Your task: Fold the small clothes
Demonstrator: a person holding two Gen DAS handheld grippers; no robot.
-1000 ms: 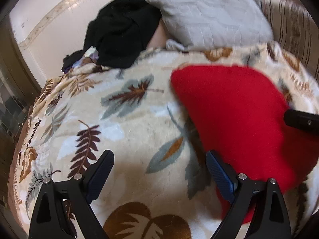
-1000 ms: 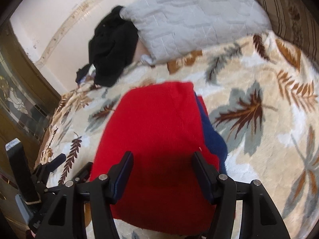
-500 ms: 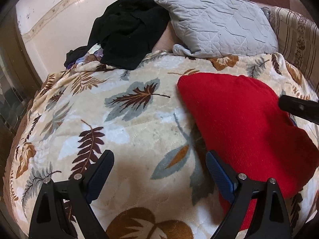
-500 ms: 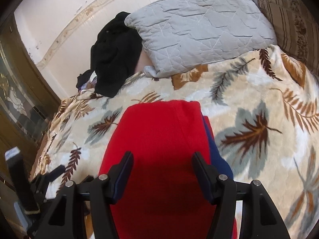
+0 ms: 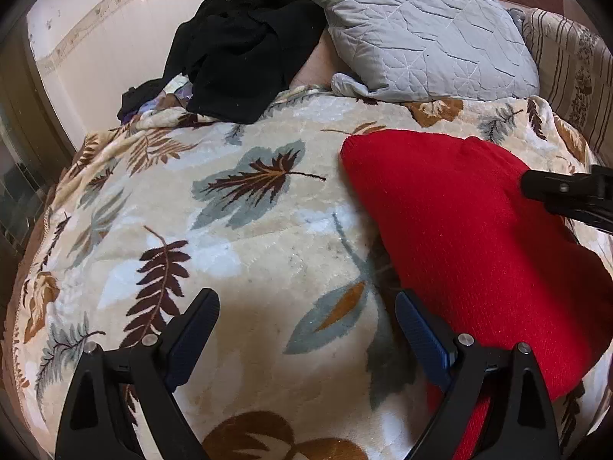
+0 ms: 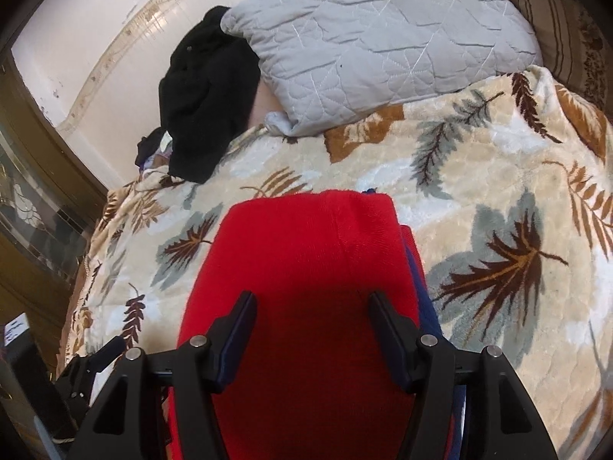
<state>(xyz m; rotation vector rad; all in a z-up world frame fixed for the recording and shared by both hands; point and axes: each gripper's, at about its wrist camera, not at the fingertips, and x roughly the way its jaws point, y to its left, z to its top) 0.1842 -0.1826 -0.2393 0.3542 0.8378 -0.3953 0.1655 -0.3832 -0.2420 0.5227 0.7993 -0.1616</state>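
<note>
Hovering w/ both grippers spread, left (image 5: pixel 306 322) & right (image 6: pixel 310 306), nothing pinched; red knit (image 6: pixel 306 268) looks folded; next, pinch an edge.

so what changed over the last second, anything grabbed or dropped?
Nothing taken or released. Both views pulled back slightly, so the red garment sits lower in the right wrist view. Left claw and right claw stay open; the garment stays folded on the blanket, the grey pillow unmoved.

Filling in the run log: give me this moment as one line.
left gripper: open, over blanket | right gripper: open, above red garment | garment: flat, ungripped
</note>
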